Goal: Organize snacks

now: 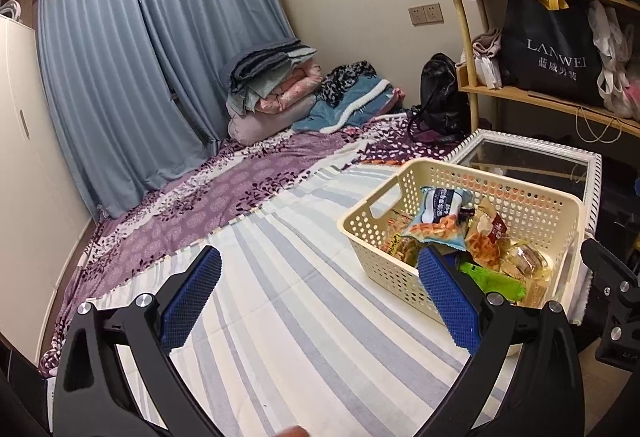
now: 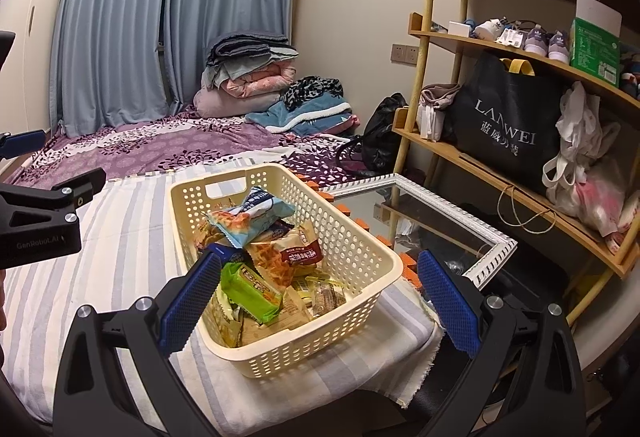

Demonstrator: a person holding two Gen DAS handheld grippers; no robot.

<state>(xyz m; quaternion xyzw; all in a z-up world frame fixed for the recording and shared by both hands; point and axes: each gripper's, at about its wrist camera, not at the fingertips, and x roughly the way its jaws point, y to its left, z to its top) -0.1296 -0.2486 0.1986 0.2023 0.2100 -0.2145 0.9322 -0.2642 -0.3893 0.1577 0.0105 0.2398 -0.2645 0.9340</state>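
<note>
**Snacks sit in the basket, both grippers spread wide and empty**

We work over a bed with a purple floral sheet (image 1: 224,197), and across its near end lies a pale cloth striped in grey and white (image 1: 304,317). On that cloth, at its right edge, stands a cream perforated plastic basket with handle slots (image 2: 352,245), just beside a white-framed glass panel (image 2: 460,225). A wooden shelf unit (image 2: 520,177) rises further right, carrying a black carrier bag printed LANWEI (image 2: 504,125).

Inside the basket the snack packets are heaped: a light blue packet of orange crisps (image 2: 256,215) lies on top, a packet with a dark red label (image 2: 298,253) sits below it, and a green wrapped packet (image 2: 250,291) rests toward the near end.

Our left gripper (image 1: 320,297) hovers above the striped cloth with jaws wide apart, holding nothing; its right pad overlaps the basket's near wall in view, though we cannot tell if they touch. Our right gripper (image 2: 320,297) hangs over the basket's near end, jaws equally wide, nothing between them
</note>
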